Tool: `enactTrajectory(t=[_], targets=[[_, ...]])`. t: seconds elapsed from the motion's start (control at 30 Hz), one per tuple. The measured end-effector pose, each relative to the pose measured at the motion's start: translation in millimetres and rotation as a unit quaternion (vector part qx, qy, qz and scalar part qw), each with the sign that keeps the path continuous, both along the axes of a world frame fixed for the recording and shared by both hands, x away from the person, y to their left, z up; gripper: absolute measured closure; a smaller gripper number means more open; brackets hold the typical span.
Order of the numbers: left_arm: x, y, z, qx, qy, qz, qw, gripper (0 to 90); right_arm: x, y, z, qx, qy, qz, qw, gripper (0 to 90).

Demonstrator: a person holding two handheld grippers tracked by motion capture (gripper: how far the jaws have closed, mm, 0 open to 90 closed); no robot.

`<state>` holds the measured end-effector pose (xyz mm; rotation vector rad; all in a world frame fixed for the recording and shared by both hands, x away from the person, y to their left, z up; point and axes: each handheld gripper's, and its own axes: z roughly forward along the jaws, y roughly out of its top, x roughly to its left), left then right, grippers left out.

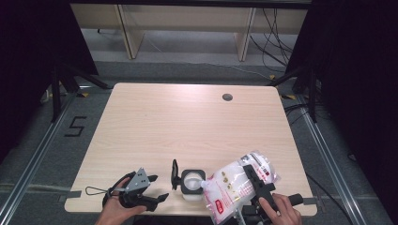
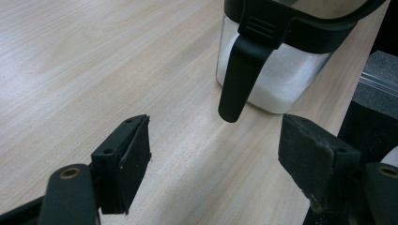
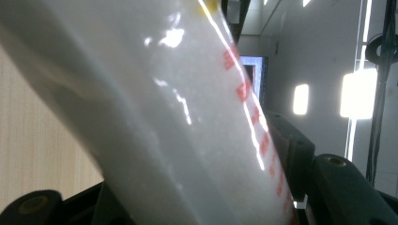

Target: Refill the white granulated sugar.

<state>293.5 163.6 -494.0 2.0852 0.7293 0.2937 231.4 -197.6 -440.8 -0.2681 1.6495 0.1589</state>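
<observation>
Two hand-held grippers are working near the bottom edge of the frame in the high view, and I am using them for different jobs. My right hand-held gripper [image 1: 256,183] is clamping a clear plastic bag of white granules [image 1: 238,183], red print on its face, and I am tipping it so that its lower corner is hanging over the open mouth of the small clear container [image 1: 192,182] at the bottom centre. I judge this to be a pour in progress: the bag is slanting down to the left so the granules can run toward that corner. In the right gripper view the bag [image 3: 178,117] is sitting between the jaws, pressed on both sides, held across its width so it is not folding.

My left hand-held gripper [image 1: 159,197] is resting on the surface [image 1: 187,122] at the lower left, jaws standing wide with nothing between them. In the left gripper view it [image 2: 213,154] is pointing at the container [image 2: 281,79], already partly filled with white grains, and at the black lid [image 2: 239,77] hanging down beside the container wall. I am keeping it near, probably to steady the container or close that lid.
</observation>
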Motion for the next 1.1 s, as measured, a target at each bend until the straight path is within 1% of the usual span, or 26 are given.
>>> enactTrajectory(t=[0.07, 0.1, 0.13, 0.23, 0.27, 0.3, 0.33, 0.4, 0.43, 0.47, 0.5, 0.57, 0.6, 0.63, 0.67, 0.7, 0.73, 0.8, 0.83, 0.87, 0.9, 0.97, 1.0, 1.03, 1.07, 1.1], targets=[[0.2, 0.3, 0.2, 0.003, -0.003, -0.002, 1.0, 24.9, 0.2, 0.3, -0.5, 0.0, 0.002, 0.0, 1.0, 50.4], [-0.4, -0.4, 0.0, -0.003, -0.001, -0.002, 1.0, 25.0, -0.7, -0.4, -3.2, 0.019, 0.009, -0.006, 0.9998, 50.4], [0.0, 0.1, 0.2, 0.0, -0.002, -0.002, 1.0, 25.0, -0.9, -0.5, -3.6, 0.021, 0.01, -0.008, 0.9997, 50.4], [-0.1, 0.3, 0.4, 0.004, -0.002, -0.001, 1.0, 25.0, -1.5, -0.1, -3.4, 0.019, 0.009, -0.012, 0.9997, 50.4], [-0.3, -0.4, 0.0, -0.003, -0.001, -0.002, 1.0, 25.0, -1.6, -0.1, -3.2, 0.018, 0.009, -0.011, 0.9997, 50.4], [0.4, 0.5, 0.2, 0.006, -0.002, -0.001, 1.0, 24.9, -1.1, 0.3, -1.5, 0.009, 0.005, -0.006, 0.9999, 50.4], [-0.2, -0.2, -0.1, 0.0, 0.0, 0.001, 1.0, 25.0, -0.5, 1.0, 1.0, -0.006, -0.001, 0.001, 1.0, 50.4], [0.4, 0.5, 0.3, 0.006, -0.003, -0.003, 1.0, 25.0, -1.0, 0.5, -1.2, 0.01, 0.006, -0.006, 0.9999, 50.4], [-0.1, 0.0, 0.2, 0.001, -0.001, -0.002, 1.0, 24.9, -0.7, 0.8, 1.2, -0.003, -0.003, 0.0, 1.0, 50.4], [0.2, 0.5, 0.4, 0.007, -0.002, 0.001, 1.0, 25.0, -0.8, 0.2, -0.5, 0.009, 0.002, -0.003, 1.0, 50.4], [-0.1, -0.2, -0.1, 0.0, 0.0, 0.0, 1.0, 25.0, -1.0, -0.5, -2.6, 0.022, 0.009, -0.008, 0.9997, 50.4], [0.7, 1.0, 0.4, 0.011, -0.004, -0.005, 0.9999, 24.9, -0.9, 0.2, -0.5, 0.007, 0.002, -0.004, 1.0, 50.4], [0.3, 0.3, 0.2, 0.005, -0.003, -0.002, 1.0, 24.9, -0.3, 0.0, -0.5, 0.007, 0.002, 0.0, 1.0, 50.4], [0.3, 0.9, 0.8, 0.01, -0.003, -0.002, 0.9999, 25.0, -0.5, -0.2, -1.4, 0.012, 0.007, -0.003, 0.9999, 50.4], [-0.2, 0.0, 0.1, 0.0, 0.0, 0.0, 1.0, 25.0, -0.5, -0.2, -2.0, 0.017, 0.004, -0.004, 0.9998, 50.5], [-0.2, 0.3, 0.5, 0.004, -0.002, -0.001, 1.0, 25.0, -0.8, -0.1, -2.4, 0.018, 0.008, -0.006, 0.9998, 50.4], [-0.2, -0.2, 0.0, -0.002, -0.001, -0.002, 1.0, 25.0, -1.2, 0.5, -0.2, 0.004, 0.002, -0.005, 1.0, 50.5], [-0.1, 0.0, 0.0, 0.0, 0.0, 0.001, 1.0, 25.0, -0.2, 0.2, -0.9, 0.009, 0.003, 0.001, 1.0, 50.5], [0.0, 0.0, -0.1, 0.0, 0.0, 0.0, 1.0, 24.9, -0.6, 0.0, -2.6, 0.019, 0.008, -0.006, 0.9998, 50.4], [-0.2, -0.1, -0.1, 0.0, 0.0, 0.0, 1.0, 25.0, -0.6, 0.5, -1.0, 0.007, 0.004, -0.004, 1.0, 50.4], [0.6, 0.8, 0.4, 0.009, -0.004, -0.004, 0.9999, 24.9, -0.8, 0.9, 0.2, -0.001, 0.001, -0.003, 1.0, 50.4], [-0.3, -0.5, -0.2, -0.003, 0.001, 0.0, 1.0, 25.0, -1.2, 0.3, -1.9, 0.015, 0.006, -0.007, 0.9998, 50.4], [-0.6, -1.1, -0.6, -0.006, 0.002, 0.002, 1.0, 25.0, -1.2, 0.5, -1.9, 0.015, 0.006, -0.008, 0.9998, 50.4], [-0.8, -1.3, -0.7, -0.008, 0.002, 0.002, 1.0, 25.0, -0.5, 1.5, 1.3, -0.007, -0.002, 0.001, 1.0, 50.5], [-0.8, -1.4, -0.6, -0.008, 0.002, 0.002, 1.0, 25.0, -1.9, 0.5, -2.8, 0.02, 0.006, -0.01, 0.9997, 50.4], [-0.7, -1.3, -0.6, -0.008, 0.002, 0.002, 1.0, 25.0, -1.4, 0.9, -1.5, 0.011, 0.005, -0.006, 0.9999, 50.5]])
